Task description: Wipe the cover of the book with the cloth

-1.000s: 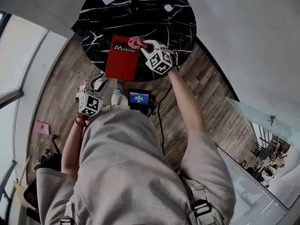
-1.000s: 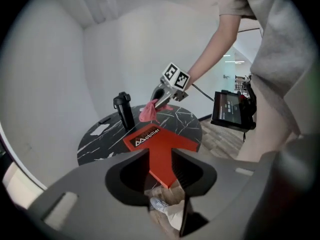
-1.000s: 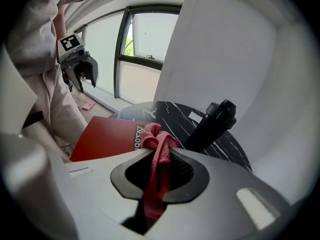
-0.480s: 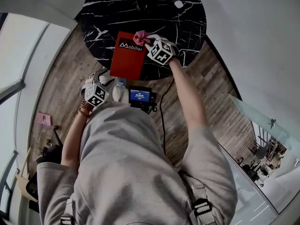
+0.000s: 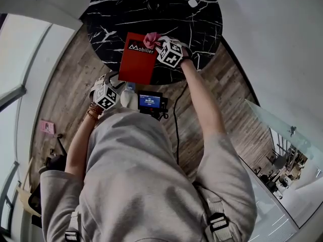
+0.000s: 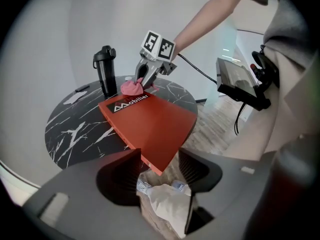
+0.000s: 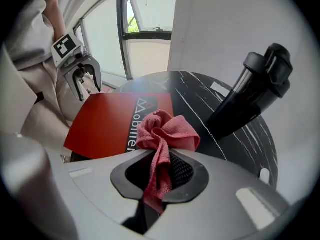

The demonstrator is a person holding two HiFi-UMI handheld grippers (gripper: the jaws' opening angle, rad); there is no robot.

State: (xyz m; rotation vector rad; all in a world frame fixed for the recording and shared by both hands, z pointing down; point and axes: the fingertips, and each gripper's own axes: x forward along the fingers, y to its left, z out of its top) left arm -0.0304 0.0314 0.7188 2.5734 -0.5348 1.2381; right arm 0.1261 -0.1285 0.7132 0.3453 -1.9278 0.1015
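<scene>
The red book lies flat at the near edge of the round black marbled surface, with its near corner sticking out past the rim. On its far right corner, beside the white lettering, rests the bunched pink cloth. The right claw is clamped on that cloth, a strip of which runs back between its jaws, and it points steeply down at the cover. The left claw sits low at the near left, off the surface. Its jaws have just been opening and stand wide with nothing gripped, the book's overhanging corner just ahead of them. A black flask stands on the far side.
</scene>
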